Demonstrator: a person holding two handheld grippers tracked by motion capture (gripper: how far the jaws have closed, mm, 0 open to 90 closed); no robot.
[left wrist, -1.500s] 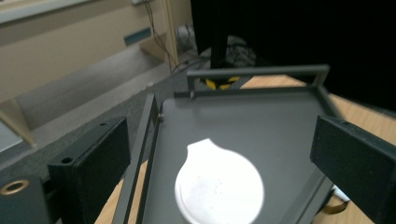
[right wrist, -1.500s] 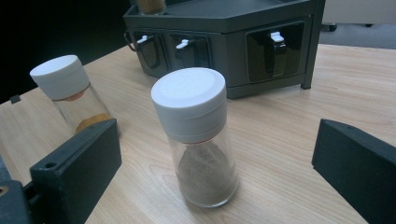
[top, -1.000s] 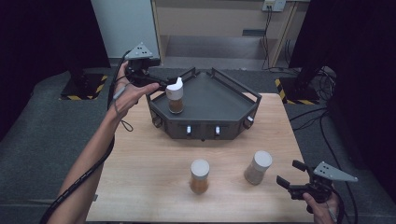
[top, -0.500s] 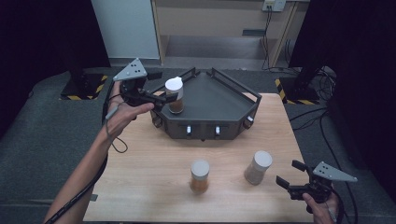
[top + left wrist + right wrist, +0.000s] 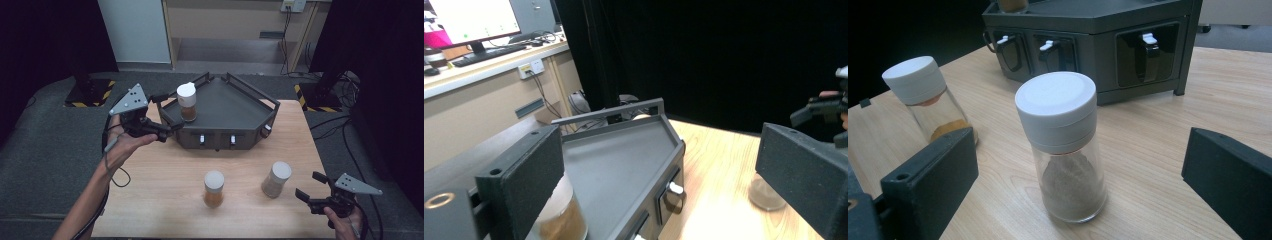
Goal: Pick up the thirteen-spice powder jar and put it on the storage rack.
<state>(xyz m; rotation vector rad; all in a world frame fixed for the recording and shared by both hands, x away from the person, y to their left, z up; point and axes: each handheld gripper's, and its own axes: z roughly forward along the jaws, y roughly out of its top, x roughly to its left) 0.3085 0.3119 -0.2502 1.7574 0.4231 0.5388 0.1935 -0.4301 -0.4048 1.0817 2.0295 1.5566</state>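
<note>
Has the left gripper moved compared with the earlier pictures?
Yes. In the high view the left gripper has drawn away from the spice jar on the dark rack, going left and toward the near edge; its jaws are open and empty.

A glass spice jar (image 5: 187,102) with a white cap and brown powder is set upright at the left end of the dark rack (image 5: 225,107). Two more capped jars are stood upright on the wooden table (image 5: 165,175): an orange-filled jar (image 5: 214,189) and a grey-brown-filled jar (image 5: 276,179), near each other.
</note>
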